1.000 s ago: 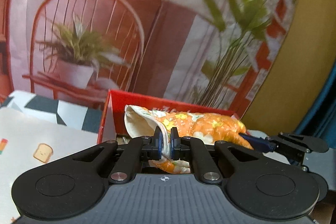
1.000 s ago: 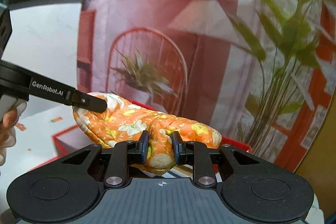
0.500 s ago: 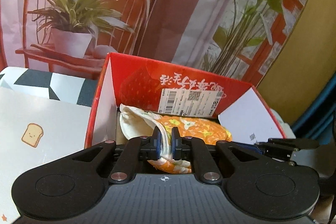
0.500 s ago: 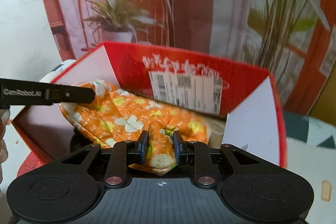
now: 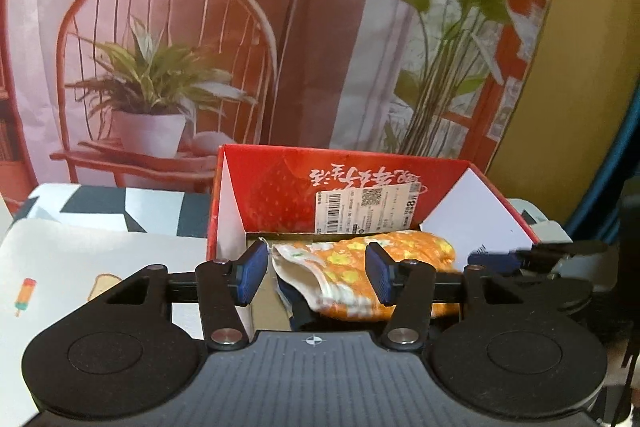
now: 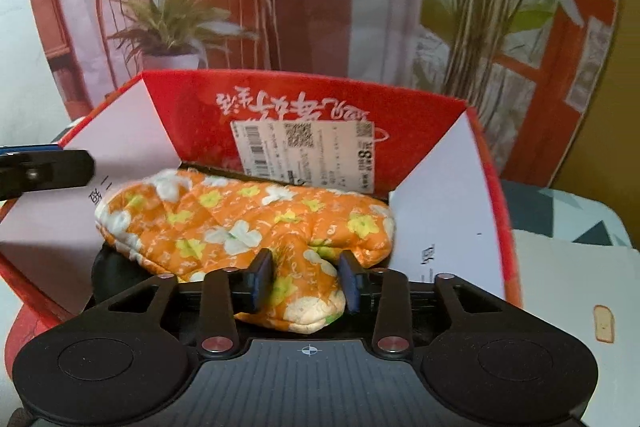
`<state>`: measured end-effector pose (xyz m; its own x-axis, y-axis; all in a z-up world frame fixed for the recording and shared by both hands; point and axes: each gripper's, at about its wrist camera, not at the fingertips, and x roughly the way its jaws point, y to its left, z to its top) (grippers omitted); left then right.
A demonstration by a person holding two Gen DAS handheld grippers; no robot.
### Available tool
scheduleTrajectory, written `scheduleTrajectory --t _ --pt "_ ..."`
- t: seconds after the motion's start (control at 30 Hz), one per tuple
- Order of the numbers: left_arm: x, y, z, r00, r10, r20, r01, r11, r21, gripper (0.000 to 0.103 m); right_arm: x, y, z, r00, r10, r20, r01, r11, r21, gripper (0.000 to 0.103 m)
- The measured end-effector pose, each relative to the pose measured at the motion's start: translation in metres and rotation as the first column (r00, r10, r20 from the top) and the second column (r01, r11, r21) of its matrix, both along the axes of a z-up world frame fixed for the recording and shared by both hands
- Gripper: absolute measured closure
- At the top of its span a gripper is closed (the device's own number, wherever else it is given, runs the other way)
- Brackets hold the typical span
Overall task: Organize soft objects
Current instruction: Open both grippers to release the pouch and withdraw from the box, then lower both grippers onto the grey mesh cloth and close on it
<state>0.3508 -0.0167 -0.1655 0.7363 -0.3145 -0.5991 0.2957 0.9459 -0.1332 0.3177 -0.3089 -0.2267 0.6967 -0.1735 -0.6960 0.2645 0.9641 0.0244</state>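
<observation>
- The orange floral oven mitt [image 6: 248, 223] lies inside the red cardboard box [image 6: 304, 107], under its shipping label [image 6: 304, 151].
- The left claw [image 5: 314, 277] is spread wide, with the mitt's cuff between its pads, not gripped.
- The right claw [image 6: 306, 281] is spread around the mitt's thumb.
- The box sits on the counter [image 5: 100, 251], which has a cartoon-print cover.

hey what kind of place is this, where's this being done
Probably a home tabletop staged for recording: a printed tablecloth with toast cartoons, a red cardboard box holding an orange floral oven mitt, and a printed backdrop showing a chair and plants.
</observation>
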Motion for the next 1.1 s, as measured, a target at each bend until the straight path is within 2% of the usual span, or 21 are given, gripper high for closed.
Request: scheduleTrajectory --t 0.27,0.5,0.8,0.97,1.1 --pt "-0.044 0.007 0.006 1.000 -0.017 0.014 0.018 1.000 -0.016 0.047 -0.051 0.008 0.023 0.979 0.016 0.202 -0.029 0.998 0.064 0.057" --pt "-0.087 0.021 -0.001 1.000 -0.006 -0.006 0.006 0.999 -0.039 0.047 -0.110 0.035 0.037 0.932 0.083 0.352 -0.087 0.996 -0.005 0.057" --pt "-0.136 0.038 -0.023 0.997 0.023 -0.067 -0.028 0.997 -0.074 0.047 -0.175 0.051 0.017 0.916 0.055 0.398 -0.077 0.996 0.041 0.057" --pt "-0.161 0.043 -0.046 0.993 0.025 -0.119 -0.038 0.993 -0.108 0.047 -0.202 0.067 -0.007 0.924 0.071 0.376 -0.103 0.992 0.067 0.057" --pt "-0.182 0.047 -0.062 0.986 0.065 -0.151 -0.080 0.992 -0.097 0.047 -0.213 0.079 -0.026 0.936 0.069 0.345 -0.112 0.988 0.106 0.062"
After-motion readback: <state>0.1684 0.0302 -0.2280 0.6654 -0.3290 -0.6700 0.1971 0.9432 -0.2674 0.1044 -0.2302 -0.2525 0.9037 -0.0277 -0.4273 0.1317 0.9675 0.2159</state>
